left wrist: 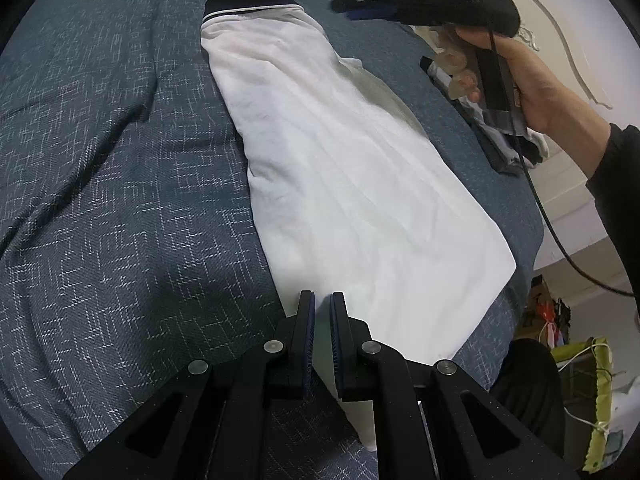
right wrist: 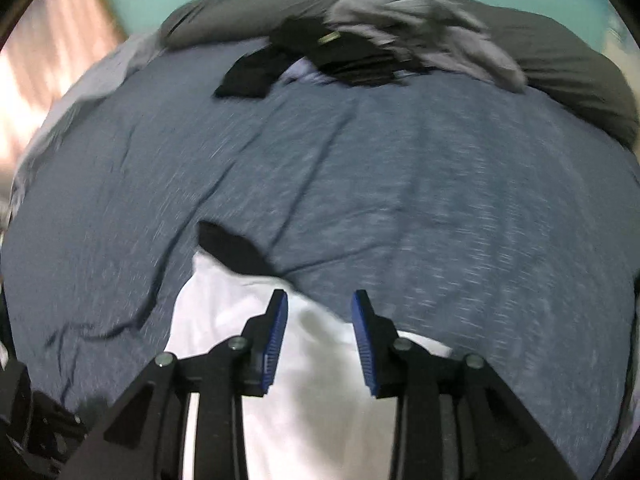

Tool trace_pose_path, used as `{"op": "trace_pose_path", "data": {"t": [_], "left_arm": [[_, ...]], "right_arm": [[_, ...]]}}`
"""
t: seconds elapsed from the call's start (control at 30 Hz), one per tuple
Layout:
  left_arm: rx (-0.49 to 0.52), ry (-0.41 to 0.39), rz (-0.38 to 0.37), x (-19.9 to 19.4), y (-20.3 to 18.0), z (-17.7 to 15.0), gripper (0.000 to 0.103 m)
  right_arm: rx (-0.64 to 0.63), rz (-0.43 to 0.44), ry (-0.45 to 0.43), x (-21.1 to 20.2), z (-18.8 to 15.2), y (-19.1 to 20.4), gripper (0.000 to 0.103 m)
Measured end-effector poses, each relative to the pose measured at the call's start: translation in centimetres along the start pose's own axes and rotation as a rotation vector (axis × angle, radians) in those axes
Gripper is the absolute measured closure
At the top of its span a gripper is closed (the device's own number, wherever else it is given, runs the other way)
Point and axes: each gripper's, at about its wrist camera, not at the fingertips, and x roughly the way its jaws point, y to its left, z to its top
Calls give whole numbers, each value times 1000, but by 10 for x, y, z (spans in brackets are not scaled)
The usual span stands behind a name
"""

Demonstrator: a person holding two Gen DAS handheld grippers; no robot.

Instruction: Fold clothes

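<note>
We see a white garment (left wrist: pixel 352 184) with a black collar band (left wrist: pixel 248 0) lying folded into a long strip on the bed's blue-grey patterned bedspread (left wrist: pixel 112 160), running from the near edge toward the far end.

The left gripper (left wrist: pixel 322 312) points steeply down at the near end of the strip. Its fingers (left wrist: pixel 306 332) stand almost together, with only a thin slit between the blue pads; white cloth shows in and below that slit, yet we cannot tell whether the pads actually pinch it.

The right gripper (right wrist: pixel 320 312) hangs above the collar end, tilted down toward the bed. Its fingers (right wrist: pixel 276 332) stand apart, nothing between them, the white cloth and bedspread visible through the gap; the right wrist view is blurred. From the left wrist view, the person's right hand (left wrist: pixel 532 80) wraps the gripper's handle with the wrist bent, a dark sleeve (left wrist: pixel 616 168) behind it and a black cable (left wrist: pixel 536 200) trailing down.

At the head of the bed lie a dark grey pillow (right wrist: pixel 560 64), a crumpled grey garment (right wrist: pixel 432 36) and some black clothes (right wrist: pixel 256 72).
</note>
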Motion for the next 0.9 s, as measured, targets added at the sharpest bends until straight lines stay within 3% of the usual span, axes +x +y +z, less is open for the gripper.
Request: {"op": "trace_pose_path", "data": {"t": [0.17, 0.23, 0.33, 0.47, 0.73, 0.9], "left_arm": [[-1, 4, -2, 0, 1, -1, 95], [0, 4, -3, -1, 1, -1, 95], [0, 6, -3, 0, 1, -2, 95], [16, 19, 12, 3, -1, -5, 95], [15, 26, 7, 2, 0, -7, 95], [14, 28, 4, 0, 1, -8, 95]], "right_arm": [[-14, 26, 42, 25, 4, 10, 73], [-5, 35, 35, 30, 7, 9, 94], [20, 15, 7, 34, 10, 7, 101], [106, -2, -39, 33, 15, -2, 101], [178, -64, -30, 40, 26, -17, 102], [199, -29, 0, 48, 25, -19, 102]]}}
